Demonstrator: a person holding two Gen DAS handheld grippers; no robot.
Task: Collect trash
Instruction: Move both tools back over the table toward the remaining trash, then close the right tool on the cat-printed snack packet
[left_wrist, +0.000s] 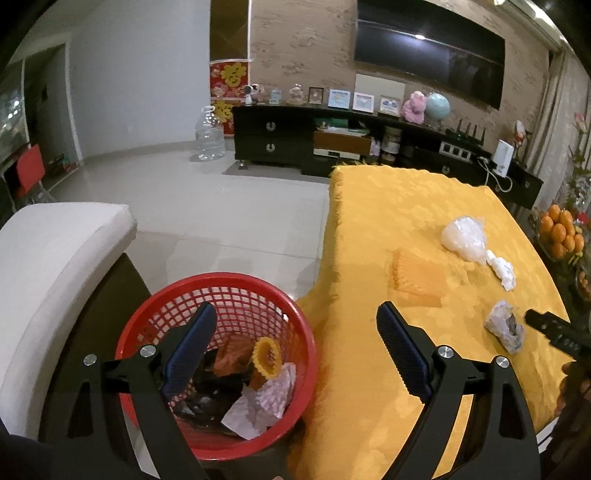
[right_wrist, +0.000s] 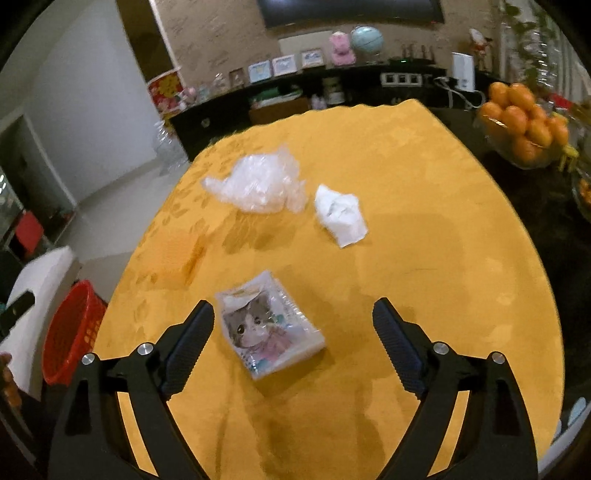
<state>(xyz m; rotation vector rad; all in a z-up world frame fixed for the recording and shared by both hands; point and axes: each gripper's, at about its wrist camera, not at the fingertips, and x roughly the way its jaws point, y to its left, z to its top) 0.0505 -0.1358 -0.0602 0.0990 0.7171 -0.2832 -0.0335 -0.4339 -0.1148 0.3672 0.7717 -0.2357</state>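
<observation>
Trash inside red basket (left_wrist: 218, 295): left wrist view only.

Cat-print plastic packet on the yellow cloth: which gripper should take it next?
Right. The right gripper is open with the cat-print plastic packet lying between its fingers, not yet pinched. The left gripper is open and empty, hanging over the red mesh basket beside the table.

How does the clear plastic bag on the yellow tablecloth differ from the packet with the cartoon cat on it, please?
The clear plastic bag is see-through, crumpled and puffed into a loose heap; the cat packet is printed, roughly rectangular and lies fairly flat. The bag sits farther up the tablecloth, beside the white tissue; the packet lies between the right gripper's open jaws, untouched. Both still lie on the cloth, outside the red basket.
</observation>
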